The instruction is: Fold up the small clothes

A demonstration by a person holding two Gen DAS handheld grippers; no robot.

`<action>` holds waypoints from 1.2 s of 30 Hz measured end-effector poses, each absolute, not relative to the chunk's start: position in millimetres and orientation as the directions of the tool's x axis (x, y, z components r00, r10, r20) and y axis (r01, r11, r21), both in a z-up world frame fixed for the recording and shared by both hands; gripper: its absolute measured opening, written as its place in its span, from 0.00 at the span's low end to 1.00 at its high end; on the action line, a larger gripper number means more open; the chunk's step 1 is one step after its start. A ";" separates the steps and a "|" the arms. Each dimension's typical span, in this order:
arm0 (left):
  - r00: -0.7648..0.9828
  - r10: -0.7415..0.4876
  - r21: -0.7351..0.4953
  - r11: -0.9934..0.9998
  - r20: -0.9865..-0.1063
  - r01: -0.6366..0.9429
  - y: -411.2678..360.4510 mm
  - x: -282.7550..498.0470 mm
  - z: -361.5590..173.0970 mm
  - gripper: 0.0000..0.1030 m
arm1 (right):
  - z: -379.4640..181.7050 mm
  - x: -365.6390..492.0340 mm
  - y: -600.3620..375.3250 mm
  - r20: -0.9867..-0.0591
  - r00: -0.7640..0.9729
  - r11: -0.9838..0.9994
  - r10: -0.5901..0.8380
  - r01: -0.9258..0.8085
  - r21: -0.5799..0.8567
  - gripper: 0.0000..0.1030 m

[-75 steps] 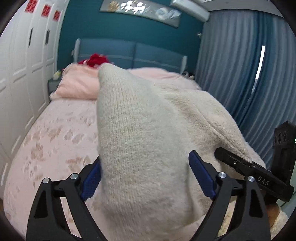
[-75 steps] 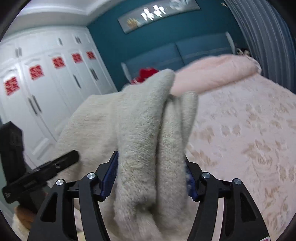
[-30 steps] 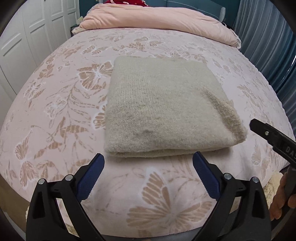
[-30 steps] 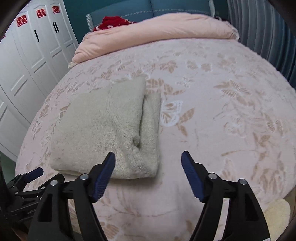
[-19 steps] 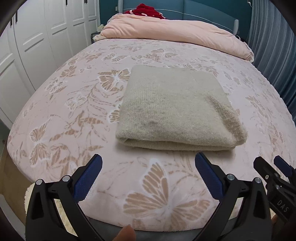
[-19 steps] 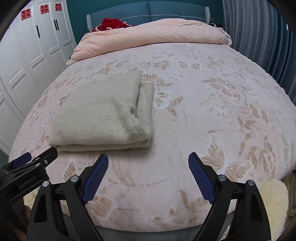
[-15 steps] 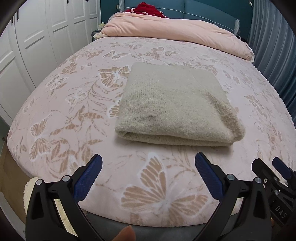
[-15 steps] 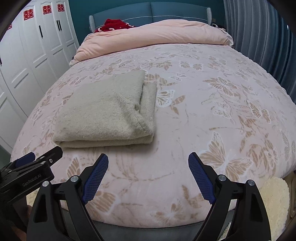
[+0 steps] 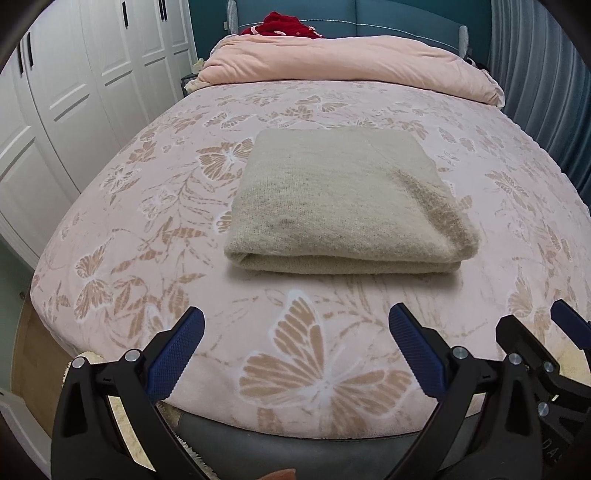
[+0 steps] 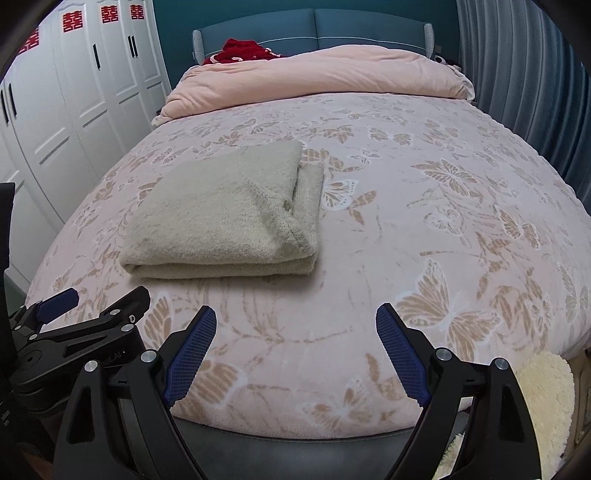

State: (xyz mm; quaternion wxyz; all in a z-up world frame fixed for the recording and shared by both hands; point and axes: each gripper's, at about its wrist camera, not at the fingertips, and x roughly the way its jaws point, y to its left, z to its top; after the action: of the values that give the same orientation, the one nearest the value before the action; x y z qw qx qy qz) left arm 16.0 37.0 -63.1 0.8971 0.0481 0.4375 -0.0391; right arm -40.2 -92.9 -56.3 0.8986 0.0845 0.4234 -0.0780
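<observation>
Knitted garment [image 9: 343, 199], carried in both grippers moments ago, is now laid folded on the bed [image 9: 147, 206]. Left gripper [image 9: 295, 350] and right gripper [image 10: 295, 347] are drawn back, jaws spread and empty; the fold is judged finished.

The bed [image 9: 155, 206] carries a pink butterfly-print cover. A folded beige knit garment [image 9: 343, 203] lies flat near the foot edge. A pink duvet [image 9: 351, 64] lies bunched at the headboard end, red fabric [image 9: 284, 26] behind it.
</observation>
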 end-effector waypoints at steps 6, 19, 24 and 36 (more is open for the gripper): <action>0.585 -0.042 0.032 0.993 -0.810 0.115 39.3 19.5 -64.5 0.95 | -58.0 -39.9 -94.6 -0.780 0.624 0.968 -0.048 0.220 0.117 0.84; 0.624 0.051 0.133 0.987 -0.780 0.086 32.1 13.2 -67.6 0.95 | -64.6 -38.2 -92.5 -0.805 0.591 0.967 -0.047 0.228 0.111 0.84; 0.609 0.020 0.112 0.987 -0.793 0.114 34.4 19.0 -68.0 0.95 | -63.9 -37.3 -91.1 -0.805 0.592 0.966 -0.050 0.232 0.110 0.84; 0.566 0.017 0.076 0.994 -0.824 0.081 39.4 25.4 -77.4 0.94 | -66.1 -35.9 -87.1 -0.810 0.584 0.967 -0.057 0.233 0.099 0.84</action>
State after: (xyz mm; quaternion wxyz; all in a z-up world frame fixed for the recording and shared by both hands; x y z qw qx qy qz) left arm 25.4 39.4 -77.4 0.8833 0.0524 0.4655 -0.0182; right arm -35.9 -87.1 -66.1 0.8845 0.0978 0.4487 -0.0820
